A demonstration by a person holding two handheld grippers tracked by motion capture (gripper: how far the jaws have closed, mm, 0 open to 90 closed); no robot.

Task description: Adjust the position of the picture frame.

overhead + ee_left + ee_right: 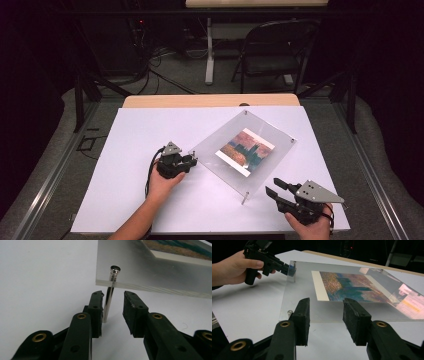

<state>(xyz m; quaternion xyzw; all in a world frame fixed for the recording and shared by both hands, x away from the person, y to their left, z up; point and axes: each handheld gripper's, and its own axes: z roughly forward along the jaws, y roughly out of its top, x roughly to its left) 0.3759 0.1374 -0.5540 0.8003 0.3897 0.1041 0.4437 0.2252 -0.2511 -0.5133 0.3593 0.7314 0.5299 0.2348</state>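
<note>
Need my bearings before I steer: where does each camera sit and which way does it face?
High view: above the person's side, looking forward and down at the clear frame; both forearms show.
Left gripper view: on the left gripper, facing a metal post between its open jaws.
Right gripper view: on the right gripper, facing the frame's edge.
All share the frame.

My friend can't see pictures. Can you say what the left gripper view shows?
Two black jaws of the left claw stand on either side of a shiny metal leg, not squeezing it. The leg holds up a corner of a clear plastic frame above a white table.
</note>
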